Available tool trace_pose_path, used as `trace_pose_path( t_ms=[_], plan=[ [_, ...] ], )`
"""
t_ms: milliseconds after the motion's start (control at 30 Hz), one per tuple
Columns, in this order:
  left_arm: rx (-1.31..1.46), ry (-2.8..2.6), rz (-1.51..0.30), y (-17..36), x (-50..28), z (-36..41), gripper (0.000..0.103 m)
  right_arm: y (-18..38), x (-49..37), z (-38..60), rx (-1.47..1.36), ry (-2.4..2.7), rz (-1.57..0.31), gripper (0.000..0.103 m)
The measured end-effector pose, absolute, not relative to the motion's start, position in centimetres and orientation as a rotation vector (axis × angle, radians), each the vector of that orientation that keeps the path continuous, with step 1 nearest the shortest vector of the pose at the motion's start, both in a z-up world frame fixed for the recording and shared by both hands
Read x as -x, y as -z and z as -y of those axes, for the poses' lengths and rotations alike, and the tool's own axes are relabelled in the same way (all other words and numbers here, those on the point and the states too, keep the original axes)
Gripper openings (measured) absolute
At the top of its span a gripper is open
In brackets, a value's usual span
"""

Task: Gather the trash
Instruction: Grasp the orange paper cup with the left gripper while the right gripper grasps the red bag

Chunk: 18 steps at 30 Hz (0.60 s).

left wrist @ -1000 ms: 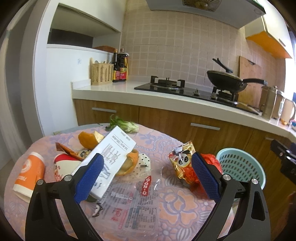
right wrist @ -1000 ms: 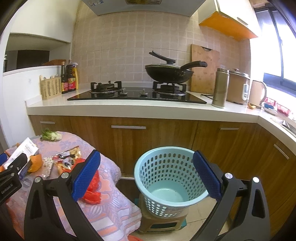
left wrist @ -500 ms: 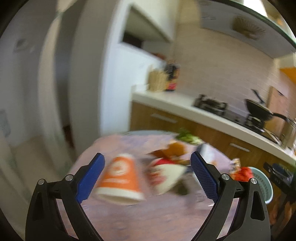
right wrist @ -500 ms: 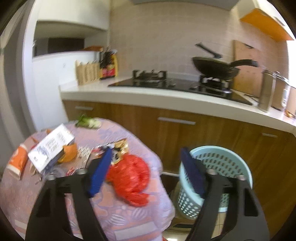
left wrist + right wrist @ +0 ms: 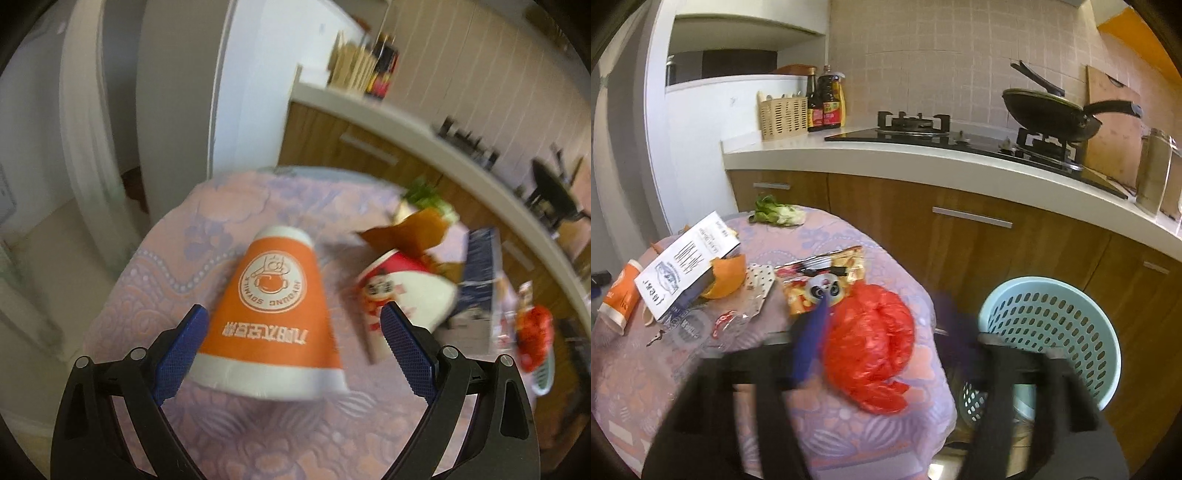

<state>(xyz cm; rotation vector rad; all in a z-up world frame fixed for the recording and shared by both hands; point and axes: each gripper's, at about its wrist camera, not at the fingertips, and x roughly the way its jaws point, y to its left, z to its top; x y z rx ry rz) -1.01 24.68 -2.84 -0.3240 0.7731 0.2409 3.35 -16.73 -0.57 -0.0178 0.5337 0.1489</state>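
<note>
Left wrist view: left gripper (image 5: 291,339) angled down, spread wide, straddling one orange paper cup (image 5: 275,314). Right gripper (image 5: 882,332) opening around one red plastic bag (image 5: 871,339); one blue basket (image 5: 1049,332) beside.

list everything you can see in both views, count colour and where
paper cup: 1, orange and white, on its side on the table's left part, between the left gripper's fingers, untouched
second cup: 1, red and white, lying right of it
box: 1, white and blue, propped on the litter
orange peel: 1 clear piece, under the box
snack wrapper: 1, yellow-orange, mid table
plastic bag: 1, red, table's right edge
greens: 1, far edge
basket: 1, pale blue, on the floor
pan: 1, black, on the stove
left gripper: open
right gripper: blurred, jaws opening around the bag
</note>
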Motion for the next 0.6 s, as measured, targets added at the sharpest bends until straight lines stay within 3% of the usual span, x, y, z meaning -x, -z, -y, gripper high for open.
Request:
trace_pose_path(
  t_ms=[167, 267, 600],
  plan=[
    [0.242, -0.295, -0.872, 5.1, -0.6, -24.6, 0.091, 1.7, -5.2, 17.2, 0.006, -0.201, -0.609, 0.080],
    [0.210, -0.321, -0.892, 5.7, -0.9, -24.6, 0.083, 3.1, -6.9, 16.4, 0.025, -0.228, -0.669, 0.081],
    [0.133, -0.347, -0.810, 3.6, 1.6, -22.9, 0.071, 4.2, -7.3, 17.0, -0.085, -0.284, -0.729, 0.081]
  ],
)
